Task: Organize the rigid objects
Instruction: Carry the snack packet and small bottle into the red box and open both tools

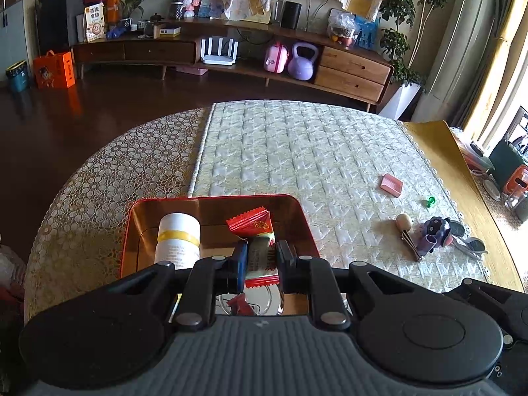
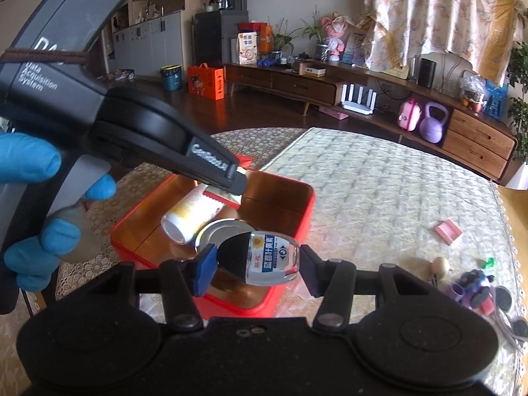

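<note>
In the left wrist view my left gripper (image 1: 262, 255) is shut on a wrapped candy (image 1: 259, 254) with a pale green body and red ends, held over the red tin tray (image 1: 211, 199). A white bottle (image 1: 178, 241) with a yellow band and a red candy (image 1: 250, 224) lie inside the tray. In the right wrist view my right gripper (image 2: 257, 265) is shut on a small clear bottle (image 2: 272, 257) with a black cap, held sideways over the tray's near corner (image 2: 297, 191). The left gripper (image 2: 239, 183) hangs above the tray, held by a blue-gloved hand (image 2: 29, 161).
A round metal lid (image 2: 221, 231) lies in the tray. To the right on the quilted table mat lie a pink box (image 1: 391, 184), a green pushpin (image 1: 429, 202), a wooden knob (image 1: 404, 222) and a purple toy (image 1: 435, 234). The table's far edge drops to a dark floor.
</note>
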